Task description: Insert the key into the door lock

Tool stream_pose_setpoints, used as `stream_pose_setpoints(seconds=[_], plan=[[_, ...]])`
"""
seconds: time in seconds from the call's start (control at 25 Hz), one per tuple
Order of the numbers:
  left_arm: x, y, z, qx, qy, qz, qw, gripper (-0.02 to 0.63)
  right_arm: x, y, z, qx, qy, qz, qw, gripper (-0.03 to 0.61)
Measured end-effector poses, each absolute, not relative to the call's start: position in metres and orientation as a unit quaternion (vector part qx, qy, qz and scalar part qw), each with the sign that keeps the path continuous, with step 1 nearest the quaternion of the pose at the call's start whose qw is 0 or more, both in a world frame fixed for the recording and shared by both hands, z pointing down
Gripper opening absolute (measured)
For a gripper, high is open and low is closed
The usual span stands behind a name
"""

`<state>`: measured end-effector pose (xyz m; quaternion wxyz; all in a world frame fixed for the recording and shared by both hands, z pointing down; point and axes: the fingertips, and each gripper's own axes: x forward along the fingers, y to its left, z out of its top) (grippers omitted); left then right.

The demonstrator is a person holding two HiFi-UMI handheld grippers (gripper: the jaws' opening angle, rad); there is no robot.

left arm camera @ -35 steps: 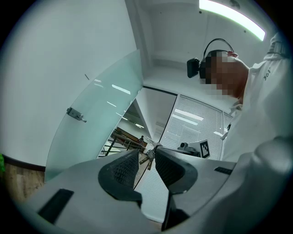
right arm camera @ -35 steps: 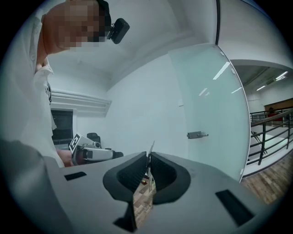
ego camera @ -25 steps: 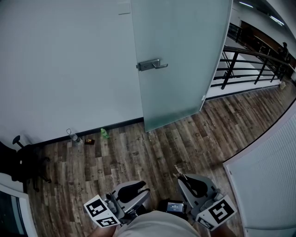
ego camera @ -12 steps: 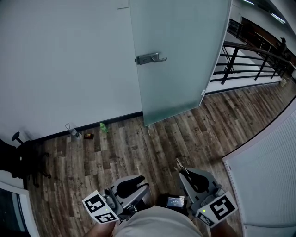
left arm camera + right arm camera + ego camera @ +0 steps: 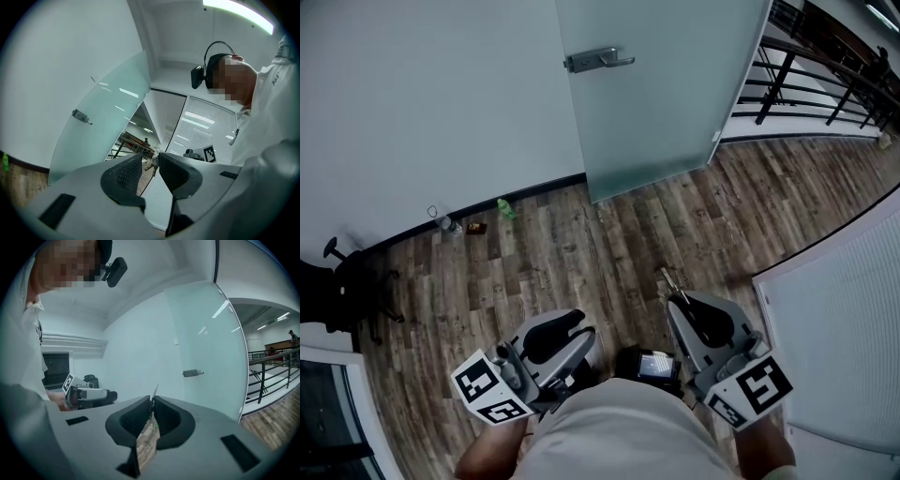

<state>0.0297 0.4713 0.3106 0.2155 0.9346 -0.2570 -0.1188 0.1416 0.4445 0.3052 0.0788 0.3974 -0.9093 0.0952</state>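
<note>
Jaws on R gripper (image 5: 152, 398) were found shut tight on the key (image 5: 154, 391), w/ the blade poking up past the tips. L gripper (image 5: 150, 161) jaws were set slightly apart w/ nothing clamped; only the key was seen beyond the gap.

White wall (image 5: 422, 103) and frosted glass door (image 5: 666, 103) were seen well ahead, door swung open by the look of it. A stretch of wood floor (image 5: 581, 253) lay between them and the grippers. Lever handle (image 5: 598, 61) was noted near the door's left edge. Keyhole couldn't be made out at this range, presumably at the handle plate.

Both grippers were held low and close to the body, well apart from the door.

Progress est.: key grasped, nothing else done. Remaining: door to be approached, key tip to be lined up w/ the cylinder, then pushed in.
</note>
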Motion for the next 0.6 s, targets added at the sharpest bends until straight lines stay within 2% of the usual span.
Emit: stream_pose_setpoints(seconds=[0.6], plan=[[0.031,0.427,0.315,0.923,-0.288,-0.124,0.224,0.126,0.132,0.396,0.322,0.360,-0.921,0.114,0.097,0.028]])
